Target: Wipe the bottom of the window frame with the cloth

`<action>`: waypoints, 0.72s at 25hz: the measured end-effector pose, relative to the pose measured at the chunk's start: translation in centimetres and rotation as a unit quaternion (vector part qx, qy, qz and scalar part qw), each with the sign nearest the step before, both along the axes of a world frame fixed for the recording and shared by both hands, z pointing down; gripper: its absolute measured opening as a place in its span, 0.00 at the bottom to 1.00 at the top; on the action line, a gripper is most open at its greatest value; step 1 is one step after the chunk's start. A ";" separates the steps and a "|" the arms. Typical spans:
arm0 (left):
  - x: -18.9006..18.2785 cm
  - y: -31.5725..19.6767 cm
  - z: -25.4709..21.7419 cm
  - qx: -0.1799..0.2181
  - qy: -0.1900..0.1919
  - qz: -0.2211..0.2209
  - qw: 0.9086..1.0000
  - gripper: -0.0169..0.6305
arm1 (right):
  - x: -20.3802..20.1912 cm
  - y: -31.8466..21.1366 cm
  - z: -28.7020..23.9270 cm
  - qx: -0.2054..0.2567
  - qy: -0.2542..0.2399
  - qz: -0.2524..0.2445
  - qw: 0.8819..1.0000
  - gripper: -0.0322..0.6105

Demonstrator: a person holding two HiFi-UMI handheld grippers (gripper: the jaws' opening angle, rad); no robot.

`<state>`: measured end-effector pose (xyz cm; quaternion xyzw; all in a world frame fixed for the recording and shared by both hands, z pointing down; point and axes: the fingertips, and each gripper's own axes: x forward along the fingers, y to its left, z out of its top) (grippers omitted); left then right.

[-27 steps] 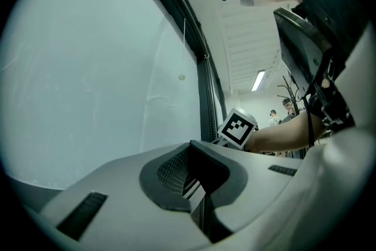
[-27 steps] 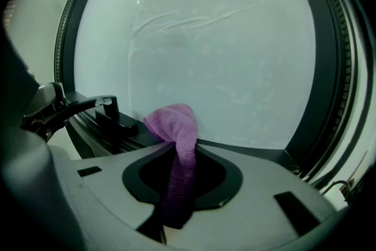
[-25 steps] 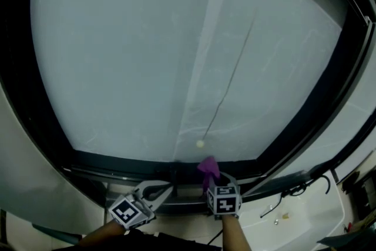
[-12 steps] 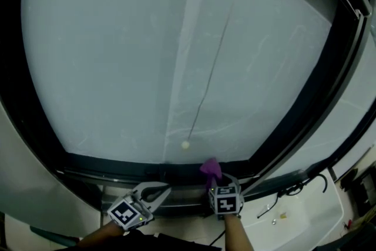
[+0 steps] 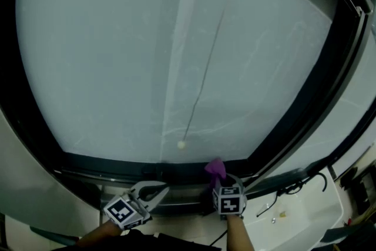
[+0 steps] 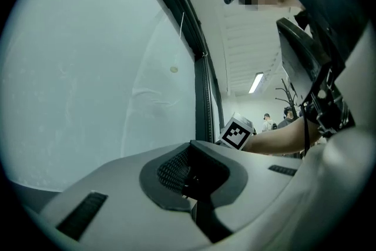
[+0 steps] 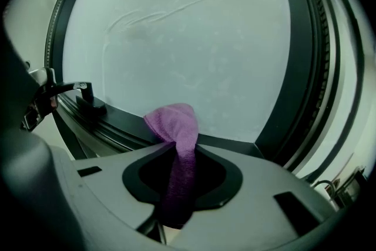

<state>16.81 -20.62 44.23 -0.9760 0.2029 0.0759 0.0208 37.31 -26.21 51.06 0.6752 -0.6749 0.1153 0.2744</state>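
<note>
The right gripper (image 5: 221, 183) has its jaws clamped on a purple cloth (image 7: 174, 132). The cloth runs up out of the hollow between the jaws and ends in a bunched fold. That fold sits at the frame's bottom rail (image 7: 117, 126), just left of the lower right corner of the glass (image 5: 147, 56). In the head view the cloth (image 5: 215, 168) shows as a small purple tuft over the dark rail (image 5: 111, 163), directly ahead of the gripper's marker cube (image 5: 230, 202).

The left gripper (image 5: 154, 190) is held just beside it, to the left and below the rail. Its jaws are closed with nothing between them, and its tips are apart from the frame.

A thin cord hangs in front of the glass and ends in a small pale bead (image 5: 181, 144) just above the rail. On the rail, left of the cloth, stands a dark latch (image 7: 89, 97). The left gripper view shows the person's forearm (image 6: 282, 137) behind the right gripper's cube.
</note>
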 end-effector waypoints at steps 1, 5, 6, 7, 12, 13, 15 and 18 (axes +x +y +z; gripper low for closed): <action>0.0 -0.1 0.0 -0.006 -0.001 0.002 1.000 0.03 | 0.3 0.0 0.0 -0.001 0.002 0.002 1.000 0.18; 0.2 -0.1 0.4 -0.015 -0.024 0.005 1.000 0.03 | 1.8 -0.1 0.1 -0.014 0.036 0.000 0.999 0.18; 0.3 0.0 0.4 -0.015 -0.028 0.005 0.999 0.03 | 2.2 -0.1 0.2 -0.018 0.048 0.000 0.999 0.18; 0.3 0.0 0.4 -0.016 -0.031 0.006 0.999 0.03 | 2.6 -0.1 0.2 -0.022 0.059 0.001 0.998 0.18; 0.3 0.0 0.4 -0.013 -0.039 0.008 0.999 0.03 | 3.8 -0.3 0.1 -0.028 0.092 0.008 0.995 0.18; 0.3 0.0 0.4 -0.012 -0.040 0.008 0.999 0.03 | 4.1 -0.3 0.1 -0.028 0.095 0.011 0.995 0.18; 0.4 -0.1 0.3 -0.014 -0.037 0.008 0.999 0.03 | 4.6 -0.4 0.0 -0.029 0.097 0.016 0.995 0.18; 0.3 -0.1 0.4 -0.018 -0.027 0.007 0.999 0.03 | 5.3 -0.5 0.1 -0.030 0.110 0.022 0.993 0.18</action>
